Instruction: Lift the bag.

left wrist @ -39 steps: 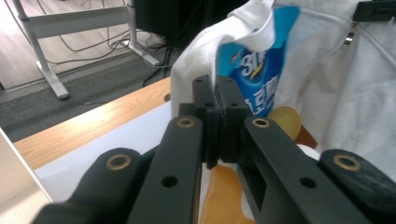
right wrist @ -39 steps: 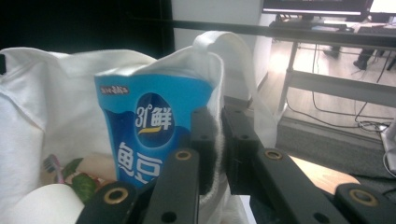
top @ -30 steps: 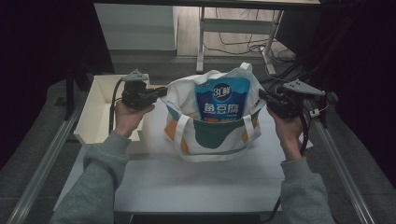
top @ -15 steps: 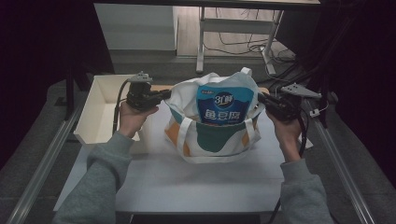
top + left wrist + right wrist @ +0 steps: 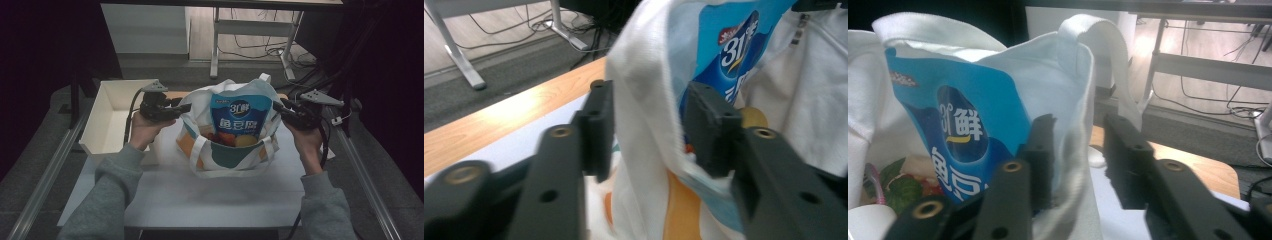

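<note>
Packing looks nearly done: the white tote bag (image 5: 227, 145) stands on the table (image 5: 200, 200) with a blue snack packet (image 5: 241, 114) inside, the left gripper (image 5: 181, 107) and right gripper (image 5: 278, 107) each straddling a side rim, jaws parted, leaving only release or lifting.

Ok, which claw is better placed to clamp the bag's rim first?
Probably left. Both claws straddle the rim of the white tote bag, jaws open. The left claw has a thick fold deep between its jaws; the right claw has only a thin edge, near its inner jaw.
</note>
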Available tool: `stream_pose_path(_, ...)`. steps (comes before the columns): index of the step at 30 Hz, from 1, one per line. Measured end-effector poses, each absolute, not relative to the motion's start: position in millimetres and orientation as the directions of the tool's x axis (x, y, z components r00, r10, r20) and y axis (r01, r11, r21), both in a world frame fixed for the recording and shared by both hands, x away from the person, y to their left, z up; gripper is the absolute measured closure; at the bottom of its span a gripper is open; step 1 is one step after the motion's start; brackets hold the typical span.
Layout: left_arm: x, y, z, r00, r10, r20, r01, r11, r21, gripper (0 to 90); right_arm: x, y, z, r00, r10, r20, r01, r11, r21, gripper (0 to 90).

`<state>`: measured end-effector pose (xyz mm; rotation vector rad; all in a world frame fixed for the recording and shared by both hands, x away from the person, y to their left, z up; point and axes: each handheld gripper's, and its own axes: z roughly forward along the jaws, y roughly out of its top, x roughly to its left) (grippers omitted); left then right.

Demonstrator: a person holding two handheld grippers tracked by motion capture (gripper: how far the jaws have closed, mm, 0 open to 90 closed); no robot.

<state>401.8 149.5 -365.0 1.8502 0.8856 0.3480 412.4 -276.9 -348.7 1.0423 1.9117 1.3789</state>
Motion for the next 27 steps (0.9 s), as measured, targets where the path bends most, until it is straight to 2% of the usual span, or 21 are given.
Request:
stream_pose_path(2,401,148,-364,0.685,0.713,-0.151,0.415,-0.211,0.885,47.7,411,-277,-349,-0.542,0.840,-0.003,0.266,0.174,0.948,56.9)
stream_pose_path(4,400,147,-364,0.685,0.714,-0.145,0.413,-0.216,0.885,44.3,410,-277,-349,-0.546,0.838,-0.004,0.266,0.178,0.947,55.4)
stream_pose_path(14,391,146,-364,0.714,0.685,-0.147,0.395,-0.220,0.892,43.6,403,-283,-349,-0.551,0.834,0.016,0.263,0.156,0.952,42.7)
stream_pose_path(27,375,154,-358,0.732,0.665,-0.152,0.369,-0.199,0.908,31.6,385,-284,-339,-0.597,0.802,0.014,0.222,0.148,0.964,37.0)
